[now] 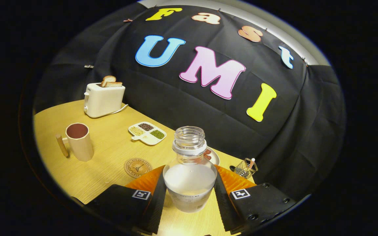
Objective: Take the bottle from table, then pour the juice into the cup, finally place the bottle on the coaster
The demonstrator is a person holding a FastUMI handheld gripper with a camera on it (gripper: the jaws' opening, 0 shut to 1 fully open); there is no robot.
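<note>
At the bottom centre of the frame the gripper (189, 191) has its fingers clenched on the bottle (189, 170), one pad against each side of its body. The bottle stands upright between them with its cap off and a pale liquid filling roughly the lower half. It seems lifted or just leaving the table (110, 154), though its base is cut off low in the frame, so I cannot tell whether it rests on the wood.

By my reading the first step, taking the bottle, is done or nearly so. Pouring and setting down are still ahead.

Left of the fingers, in the lower-left middle, lies the round coaster (137, 167), bare. Farther left and up stands the cup (79, 141), with a dark inside; whether that is juice or just the cup's lining is hard to make out. A small wooden stick (62, 145) stands beside it.

Behind the bottle a plate (212, 155) is mostly hidden, its contents unclear. To the right sits a small wire holder (246, 168). Farther back at centre-left is a divided dish (147, 132) of grains, and in the upper left a toaster (104, 99) with bread in it.
</note>
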